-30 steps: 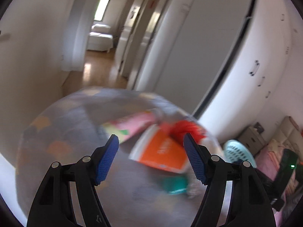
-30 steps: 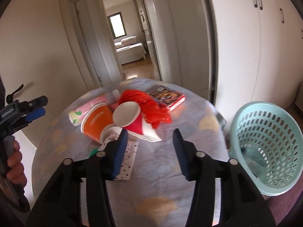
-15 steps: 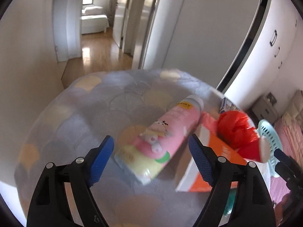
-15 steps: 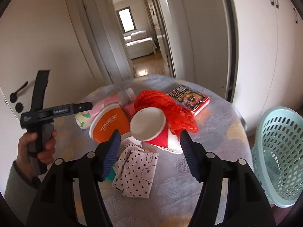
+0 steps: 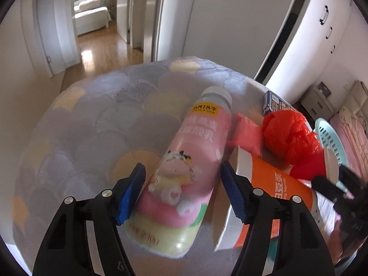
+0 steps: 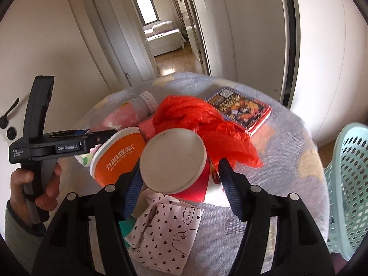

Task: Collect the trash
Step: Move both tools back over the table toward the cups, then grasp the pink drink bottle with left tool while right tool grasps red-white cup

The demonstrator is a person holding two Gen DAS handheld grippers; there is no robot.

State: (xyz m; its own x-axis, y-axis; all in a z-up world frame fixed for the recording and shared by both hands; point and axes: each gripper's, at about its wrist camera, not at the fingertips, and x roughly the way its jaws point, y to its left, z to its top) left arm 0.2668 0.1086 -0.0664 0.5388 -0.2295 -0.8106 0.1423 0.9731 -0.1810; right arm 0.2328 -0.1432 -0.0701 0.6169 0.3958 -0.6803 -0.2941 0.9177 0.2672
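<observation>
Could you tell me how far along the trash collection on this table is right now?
Barely begun: the basket looks nearly empty. The left gripper, whose fingers have just been closing, straddles the lying pink bottle; the right gripper brackets the red cup. Neither is gripped yet. The orange cup, red bag, heart-print pouch and packet remain.

White walls, wardrobe doors, wooden hallway floor, bright window, distant sofa
</observation>
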